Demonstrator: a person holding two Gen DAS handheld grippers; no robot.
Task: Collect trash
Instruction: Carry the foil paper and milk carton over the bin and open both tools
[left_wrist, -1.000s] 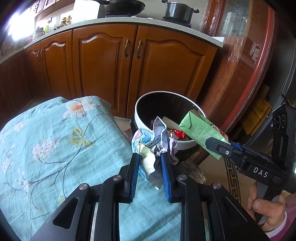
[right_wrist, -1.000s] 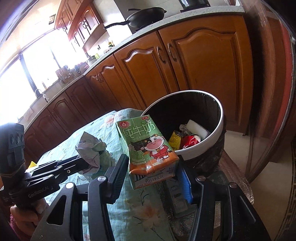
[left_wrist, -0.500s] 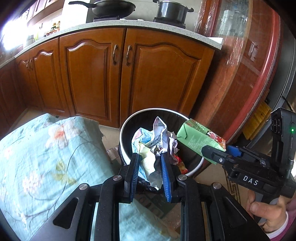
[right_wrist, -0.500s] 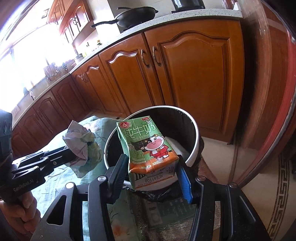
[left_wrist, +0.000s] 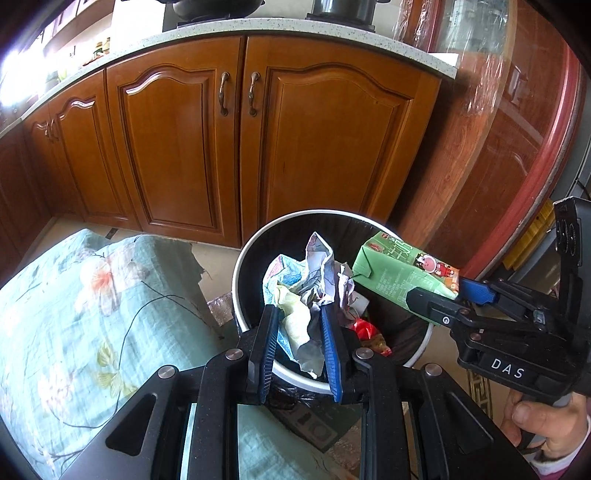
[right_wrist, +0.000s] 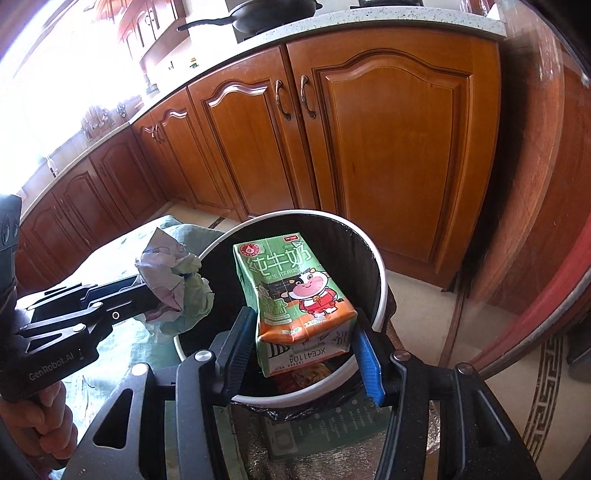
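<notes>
My left gripper is shut on a crumpled paper wad and holds it over the open trash bin, which is white-rimmed with a black liner. My right gripper is shut on a green milk carton and holds it over the same bin. In the left wrist view the carton hangs over the bin's right rim. In the right wrist view the wad hangs over the bin's left rim. Red and yellow wrappers lie inside the bin.
A table with a teal floral cloth lies left of the bin. Wooden kitchen cabinets stand behind it. A red-framed glass door is at the right. A patterned mat covers the floor at the right.
Both grippers moved from above the table to over the bin, carrying the paper wad and the milk carton. Both stay shut on their loads.
</notes>
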